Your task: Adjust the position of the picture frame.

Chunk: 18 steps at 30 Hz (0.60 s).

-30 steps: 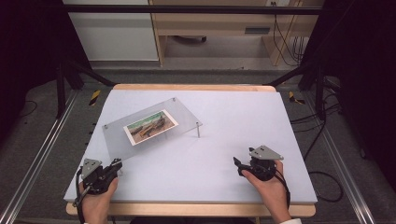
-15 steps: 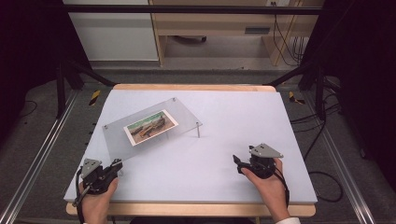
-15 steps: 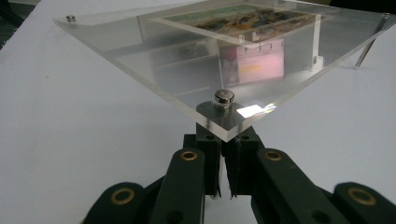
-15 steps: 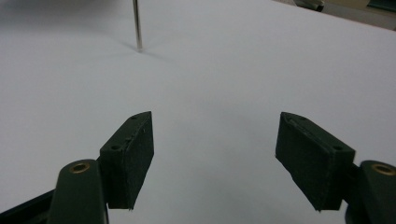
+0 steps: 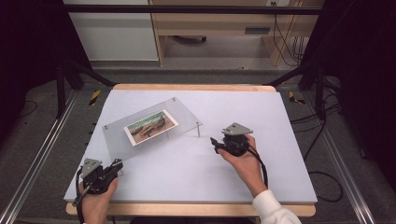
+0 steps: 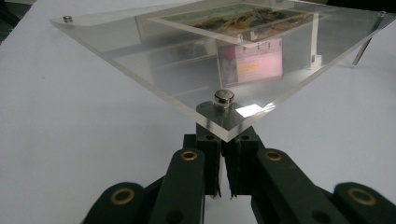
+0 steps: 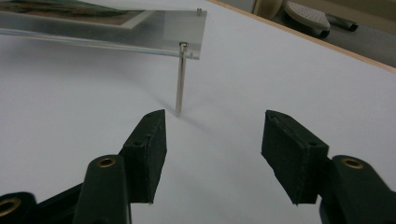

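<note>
The desk (image 5: 196, 179) is covered by a white sheet, and the clear acrylic plate (image 5: 154, 128) stands on it raised on thin metal legs, left of the desk's middle. A printed photo (image 5: 150, 127) lies flat at the middle of the plate.

The left tool (image 5: 114, 165) sits at the plate's near corner; in the left gripper view its jaws are drawn together right under that corner (image 6: 224, 123), below the corner screw (image 6: 224, 96), though whether they pinch the leg there or merely meet beneath it I cannot tell. The right tool (image 5: 215, 142) hovers just right of the plate with its jaws wide apart, aimed at the right-hand leg (image 7: 180, 79) and not yet around it.

As I judge it, the work is only at the approach: the plate rests on its legs, one corner is reached, and the second grip is left to make before any lift or shift.

Nothing lies on the desk between the right tool and that leg. Beyond the plate, off the desk's far edge, stand a wooden cabinet (image 5: 219, 28) and trailing cables (image 5: 285, 42), well apart from the work.
</note>
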### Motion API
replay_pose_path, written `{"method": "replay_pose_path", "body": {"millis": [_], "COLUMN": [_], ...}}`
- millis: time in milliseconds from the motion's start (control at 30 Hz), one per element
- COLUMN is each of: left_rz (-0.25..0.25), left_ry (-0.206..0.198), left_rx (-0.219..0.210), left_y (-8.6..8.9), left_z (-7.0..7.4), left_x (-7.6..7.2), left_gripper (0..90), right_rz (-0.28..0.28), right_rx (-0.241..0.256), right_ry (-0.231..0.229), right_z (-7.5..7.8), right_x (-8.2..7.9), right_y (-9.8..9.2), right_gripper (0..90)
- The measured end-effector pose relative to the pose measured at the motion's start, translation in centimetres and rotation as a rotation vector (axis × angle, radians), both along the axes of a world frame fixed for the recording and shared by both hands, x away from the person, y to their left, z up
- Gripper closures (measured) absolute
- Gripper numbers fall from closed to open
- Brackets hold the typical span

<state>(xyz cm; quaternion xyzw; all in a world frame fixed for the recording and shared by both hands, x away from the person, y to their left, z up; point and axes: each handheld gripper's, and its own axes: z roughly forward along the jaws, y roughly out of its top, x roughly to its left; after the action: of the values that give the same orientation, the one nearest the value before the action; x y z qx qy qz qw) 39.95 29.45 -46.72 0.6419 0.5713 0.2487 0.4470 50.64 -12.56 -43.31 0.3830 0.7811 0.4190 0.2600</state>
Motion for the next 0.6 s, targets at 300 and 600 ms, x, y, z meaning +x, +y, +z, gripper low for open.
{"method": "replay_pose_path", "body": {"millis": [300, 600], "left_rz": [-0.008, -0.014], "left_ry": [-0.004, -0.006], "left_rx": [-0.004, -0.008], "left_y": [-0.1, -0.1], "left_z": [0.1, 0.2], "left_x": [0.0, -0.1], "left_gripper": [84.0, 84.1], "right_rz": [0.019, 0.014], "right_rx": [0.017, 0.053], "right_ry": [0.028, 0.053], "right_z": [-1.4, -2.7], "right_x": [2.7, 3.9], "right_y": [3.3, 4.4], "right_gripper": [48.8, 54.6]}}
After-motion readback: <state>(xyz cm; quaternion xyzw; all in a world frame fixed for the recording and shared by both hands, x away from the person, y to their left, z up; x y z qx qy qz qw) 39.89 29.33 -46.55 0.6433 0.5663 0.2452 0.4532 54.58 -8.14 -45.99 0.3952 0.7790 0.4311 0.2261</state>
